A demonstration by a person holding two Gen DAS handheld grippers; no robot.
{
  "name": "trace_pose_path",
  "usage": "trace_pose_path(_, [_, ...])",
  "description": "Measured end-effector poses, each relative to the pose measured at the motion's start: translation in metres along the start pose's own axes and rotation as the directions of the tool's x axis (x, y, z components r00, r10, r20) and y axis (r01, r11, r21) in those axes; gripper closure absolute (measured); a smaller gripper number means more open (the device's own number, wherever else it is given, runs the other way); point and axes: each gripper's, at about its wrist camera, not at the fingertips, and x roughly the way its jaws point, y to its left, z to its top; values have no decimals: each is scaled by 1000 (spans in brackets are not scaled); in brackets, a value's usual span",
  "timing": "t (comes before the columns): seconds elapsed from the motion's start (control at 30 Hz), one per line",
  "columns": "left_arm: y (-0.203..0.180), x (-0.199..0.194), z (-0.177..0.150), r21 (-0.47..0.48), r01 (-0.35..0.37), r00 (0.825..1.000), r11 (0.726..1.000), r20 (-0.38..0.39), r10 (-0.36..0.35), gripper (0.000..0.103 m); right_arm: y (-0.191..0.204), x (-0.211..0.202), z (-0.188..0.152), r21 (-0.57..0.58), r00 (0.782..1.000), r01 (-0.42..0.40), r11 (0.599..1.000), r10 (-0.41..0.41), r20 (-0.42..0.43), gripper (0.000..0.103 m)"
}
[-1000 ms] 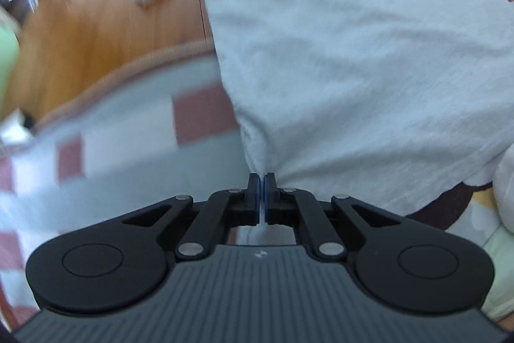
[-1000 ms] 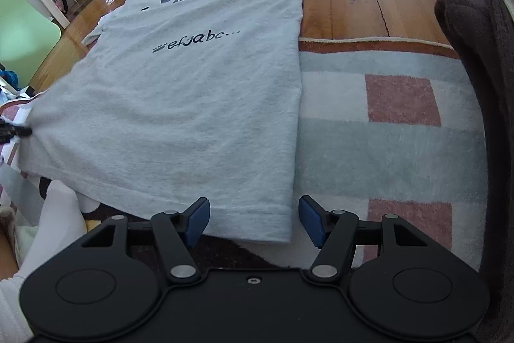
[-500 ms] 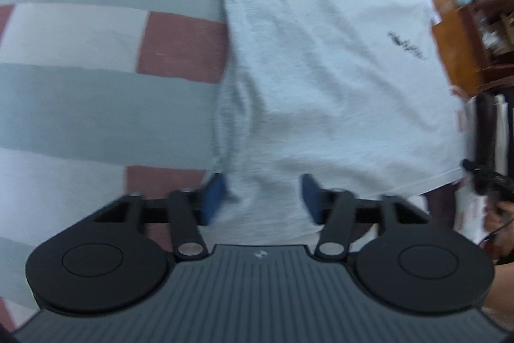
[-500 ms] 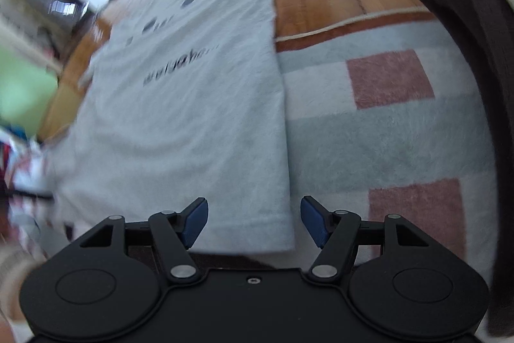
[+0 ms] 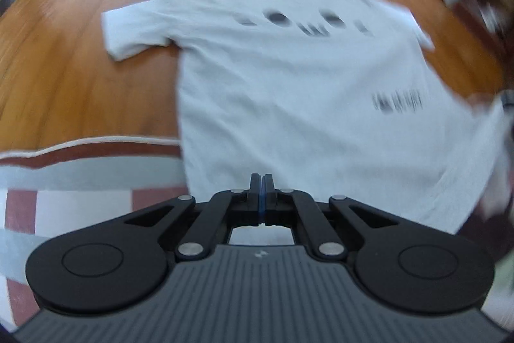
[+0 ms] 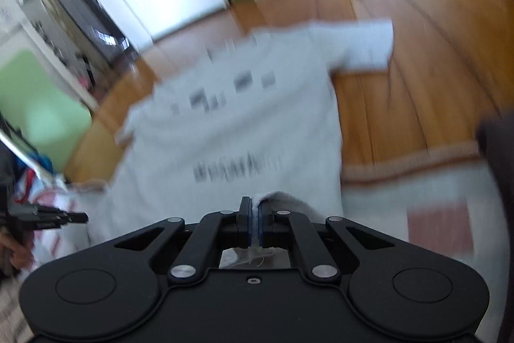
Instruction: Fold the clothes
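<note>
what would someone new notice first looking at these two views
A pale grey t-shirt with blurred dark print lies spread across the wood floor, its hem end over a checked rug. The right claw is shut on a bunched bit of the hem. The left claw is shut at the near edge, but cloth between its jaws is not clearly visible.

The T-shirt lies spread on the floor, collar far, its near hem over the rug. The left gripper sits at the hem's near left corner, the right gripper at its near right corner.
</note>
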Motion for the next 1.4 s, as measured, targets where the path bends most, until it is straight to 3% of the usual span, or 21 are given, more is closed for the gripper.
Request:
trace_pose_path(0.07, [10, 6, 3, -106, -5, 999, 994, -50, 0, 99, -3, 0, 4, 3, 1000, 19, 1000, -19, 0, 97])
trace_pose_path(0.13, [16, 12, -7, -132, -24, 997, 991, -80, 14, 92, -7, 3, -8, 5, 997, 66, 998, -66, -27, 97])
trace_pose_path(0.2, [21, 18, -19, -160, -38, 993, 986, -117, 19, 72, -9, 8, -14, -2, 994, 99, 995, -99, -42, 97])
trace_pose_path(0.33, [33, 27, -42, -216, -52, 981, 975, -195, 9, 67, -5, 23, 3, -35, 993, 114, 993, -115, -28, 97])
trace_pose_path(0.4, [32, 29, -48, -214, -36, 976, 976, -219, -13, 48, -2, 31, 11, -51, 992, 122, 991, -123, -22, 97])
trace_pose_path(0.53, [29, 33, -60, -208, -6, 964, 978, -262, -50, 26, 7, 46, 31, -107, 991, 133, 985, -135, -6, 98])
trace_pose_path(0.6, [22, 37, -62, -180, -9, 961, 984, -272, -41, 10, 13, 54, 44, -129, 990, 140, 982, -141, 4, 98])
trace_pose_path(0.67, [9, 45, -62, -95, -28, 960, 995, -281, 1, 0, 16, 63, 50, -144, 988, 151, 978, -151, 8, 97])
trace_pose_path(0.73, [-5, 50, -62, -7, -43, 961, 999, -274, 40, 3, 17, 69, 52, -148, 987, 161, 976, -162, 7, 97])
trace_pose_path(0.77, [-13, 49, -62, 39, -45, 967, 998, -249, 53, 15, 17, 71, 50, -129, 986, 167, 977, -168, -1, 97])
trace_pose_path(0.8, [-20, 47, -61, 85, -48, 972, 995, -224, 66, 43, 16, 69, 44, -108, 985, 170, 979, -171, -1, 97])
trace_pose_path(0.83, [-28, 46, -61, 130, -52, 977, 990, -199, 77, 65, 15, 66, 38, -87, 985, 172, 981, -173, 0, 97])
trace_pose_path(0.87, [-32, 44, -60, 142, -40, 981, 989, -181, 66, 95, 14, 62, 30, -72, 985, 174, 982, -174, 8, 97])
trace_pose_path(0.97, [-31, 40, -53, 97, -25, 989, 995, -142, 39, 94, 8, 51, 8, -56, 978, 210, 976, -209, 23, 97])
trace_pose_path(1.03, [-32, 43, -36, 71, -36, 992, 997, -115, 45, 94, 8, 44, -2, -69, 973, 228, 971, -225, 40, 97])
trace_pose_path(1.1, [-27, 38, -11, 8, -7, 999, 1000, -52, 7, 94, 12, 35, -3, -113, 971, 234, 966, -227, 68, 97])
trace_pose_path(1.17, [-14, 29, 16, -93, 32, 999, 995, 22, -30, 94, 17, 32, 8, -150, 972, 228, 962, -215, 98, 97])
trace_pose_path(1.27, [11, 31, 52, -271, 86, 994, 959, 94, -63, 94, 20, 34, 36, -150, 966, 230, 962, -206, 156, 97])
trace_pose_path(1.4, [16, 77, 62, -348, -16, 999, 937, 36, 31, 92, -1, 62, 64, -84, 961, 236, 968, -220, 167, 97])
